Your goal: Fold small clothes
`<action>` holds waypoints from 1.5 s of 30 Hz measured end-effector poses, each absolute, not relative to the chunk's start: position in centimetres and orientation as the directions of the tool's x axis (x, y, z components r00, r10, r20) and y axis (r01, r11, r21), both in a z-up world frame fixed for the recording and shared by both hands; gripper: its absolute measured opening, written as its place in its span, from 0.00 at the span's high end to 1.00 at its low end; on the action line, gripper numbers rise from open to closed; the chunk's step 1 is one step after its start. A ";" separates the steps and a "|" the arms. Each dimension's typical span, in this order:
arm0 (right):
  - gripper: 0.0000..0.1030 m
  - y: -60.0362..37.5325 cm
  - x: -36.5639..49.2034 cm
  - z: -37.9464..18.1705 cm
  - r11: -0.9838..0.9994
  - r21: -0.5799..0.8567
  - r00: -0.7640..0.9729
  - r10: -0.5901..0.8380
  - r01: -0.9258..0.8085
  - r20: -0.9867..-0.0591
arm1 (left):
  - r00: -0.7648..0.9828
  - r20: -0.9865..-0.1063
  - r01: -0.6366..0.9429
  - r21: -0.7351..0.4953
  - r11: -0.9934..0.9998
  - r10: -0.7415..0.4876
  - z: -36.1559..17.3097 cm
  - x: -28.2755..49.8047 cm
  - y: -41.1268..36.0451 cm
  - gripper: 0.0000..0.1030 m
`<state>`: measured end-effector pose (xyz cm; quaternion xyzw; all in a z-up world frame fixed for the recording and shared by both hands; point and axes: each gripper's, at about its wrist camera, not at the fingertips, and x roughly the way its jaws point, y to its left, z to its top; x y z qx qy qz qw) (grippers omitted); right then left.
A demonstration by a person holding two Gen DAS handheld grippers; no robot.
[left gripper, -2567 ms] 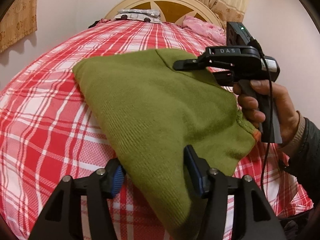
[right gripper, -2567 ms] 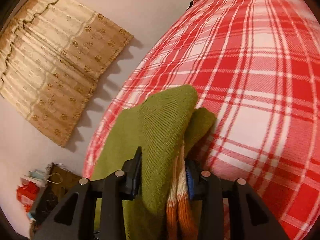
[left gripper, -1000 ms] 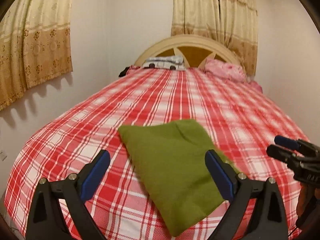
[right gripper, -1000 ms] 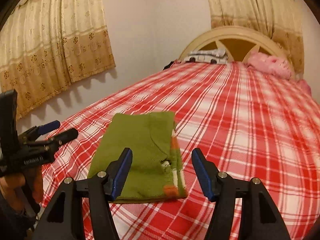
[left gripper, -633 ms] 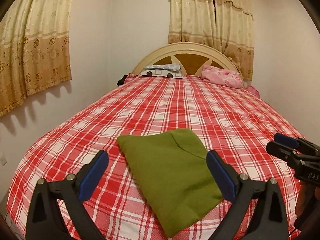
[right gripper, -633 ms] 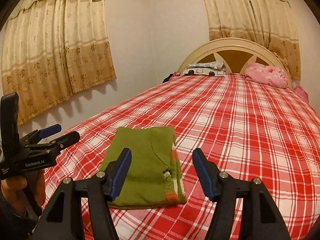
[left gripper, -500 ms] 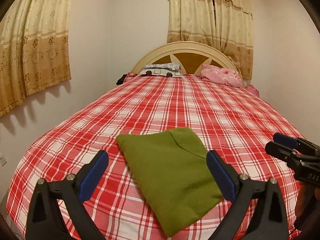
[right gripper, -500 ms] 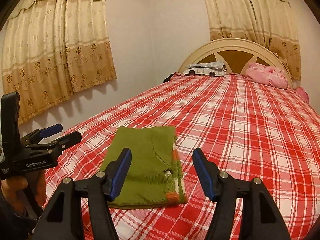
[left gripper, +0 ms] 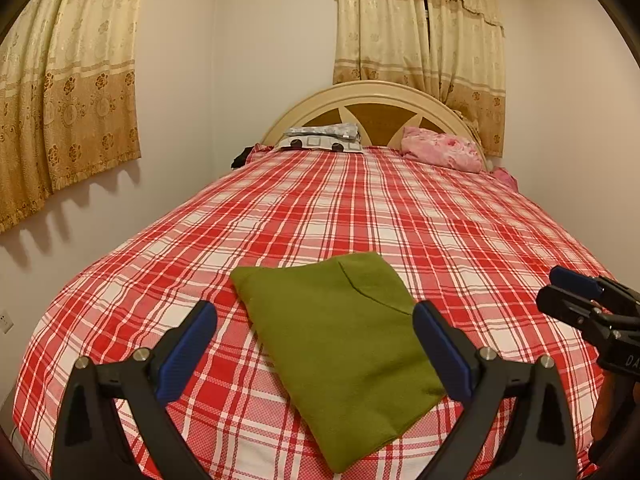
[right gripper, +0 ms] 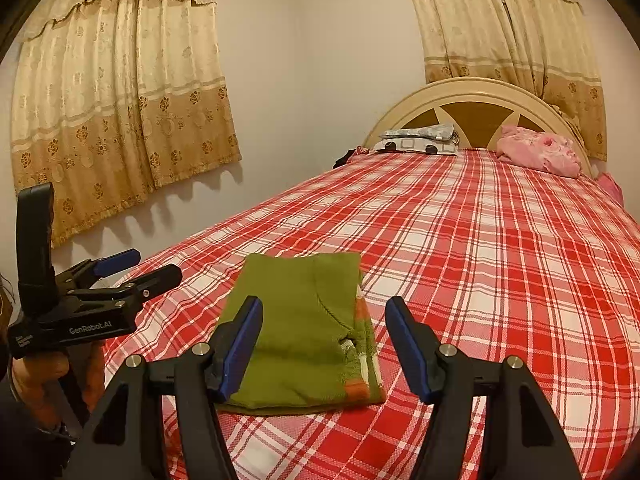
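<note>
Left tool [left gripper: 316, 342] jaws wide apart, right tool [right gripper: 324, 346] likewise, both clear of folded green garment [left gripper: 340, 344].

**Two wrist views from the foot of the bed**

Both fisheye cameras look along their open tongs toward the headboard [left gripper: 376, 98], low and near the folded green garment [left gripper: 340, 344]. The left view sits left of it, the right view right; each catches the other's tongs at its edge.

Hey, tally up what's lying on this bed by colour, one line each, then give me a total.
Green: 1, folded green garment
Pink: 1, pink pillow
Grey and white: 1, patterned pillow pile
Total: 3, all resting on the red plaid bedspread
</note>
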<state>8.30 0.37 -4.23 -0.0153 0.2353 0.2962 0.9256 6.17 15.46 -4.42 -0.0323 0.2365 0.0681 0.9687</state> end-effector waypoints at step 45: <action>0.37 1.5 7.5 -5.1 0.807 0.109 0.689 0.559 -0.581 -0.461 | 0.864 -0.477 -0.197 -0.023 0.980 0.162 -4.3 6.4 16.7 0.00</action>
